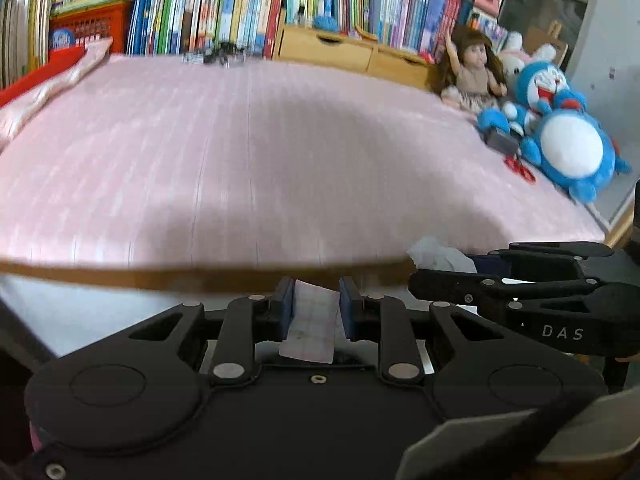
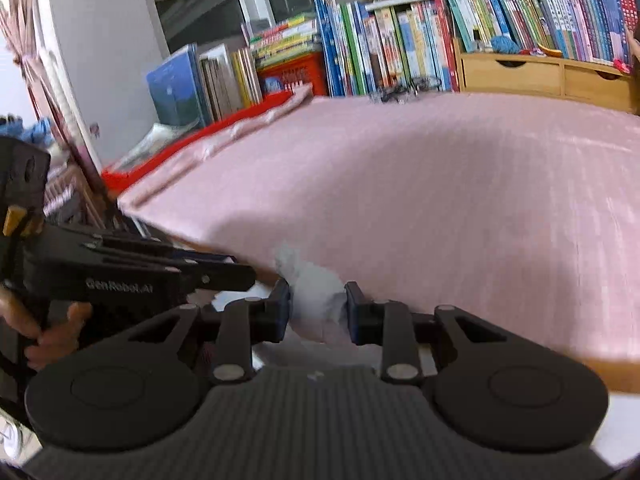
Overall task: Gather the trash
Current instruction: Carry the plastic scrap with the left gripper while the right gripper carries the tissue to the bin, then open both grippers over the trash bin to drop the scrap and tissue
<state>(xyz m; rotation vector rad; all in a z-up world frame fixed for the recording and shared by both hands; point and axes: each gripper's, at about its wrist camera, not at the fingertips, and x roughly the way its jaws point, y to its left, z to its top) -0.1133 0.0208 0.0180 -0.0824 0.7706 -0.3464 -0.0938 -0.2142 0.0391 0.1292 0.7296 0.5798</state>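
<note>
My left gripper [image 1: 317, 300] is shut on a pale checked scrap of paper [image 1: 311, 328], whose lower end hangs toward the camera. It hovers just off the near edge of the pink bed [image 1: 248, 152]. My right gripper [image 2: 316, 304] is shut on a crumpled white tissue [image 2: 314, 280] that bulges above the blue pads. In the left wrist view the right gripper [image 1: 444, 270] reaches in from the right, level with the left, with the tissue [image 1: 436, 254] at its tip. In the right wrist view the left gripper [image 2: 240, 274] enters from the left, held by a hand [image 2: 52, 330].
The bed's wooden rim [image 1: 200, 276] runs right in front of both grippers. A doll [image 1: 474, 74], blue plush toys [image 1: 568, 136] and red scissors [image 1: 520, 168] lie at the bed's right. Books [image 1: 240, 8] and a wooden drawer box [image 1: 352, 54] line the far side; a folded pink cloth [image 1: 52, 80] lies left.
</note>
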